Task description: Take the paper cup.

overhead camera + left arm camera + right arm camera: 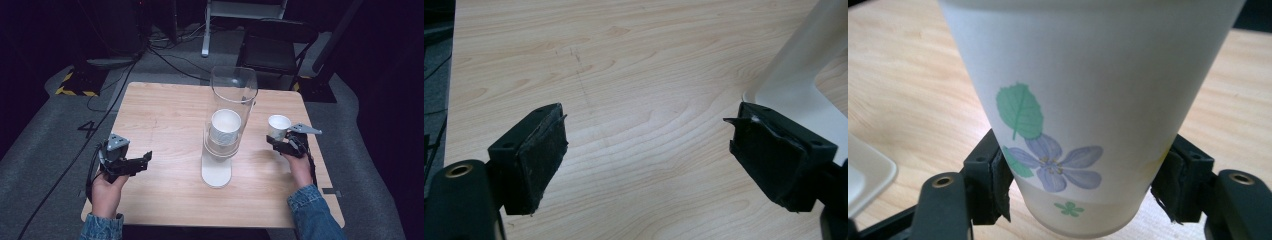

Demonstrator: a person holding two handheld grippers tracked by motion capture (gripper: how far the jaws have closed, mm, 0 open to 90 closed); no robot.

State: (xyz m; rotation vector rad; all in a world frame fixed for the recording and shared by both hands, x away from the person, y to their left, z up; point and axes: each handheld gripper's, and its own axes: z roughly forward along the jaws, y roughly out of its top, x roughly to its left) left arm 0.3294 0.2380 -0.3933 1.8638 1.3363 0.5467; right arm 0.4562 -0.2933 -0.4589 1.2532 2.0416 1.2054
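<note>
We see the right gripper [281, 141] pinching a white flower-printed paper cup [278, 126] just right of the tall clear plastic cup dispenser [227, 125]; left of it, the left gripper [140, 162] is spread, holding nothing.

Grey carpet floor [45, 145] under wooden bench [165, 115]; black folding chair [272, 47] behind; black cables [170, 57] and hazard-striped base [75, 82] in dim surroundings

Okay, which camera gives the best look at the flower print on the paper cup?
The right gripper view: the paper cup is close up there, between the right gripper fingers, with its blue flower and green leaf plain. The high view shows that cup small and white, print unreadable.
</note>
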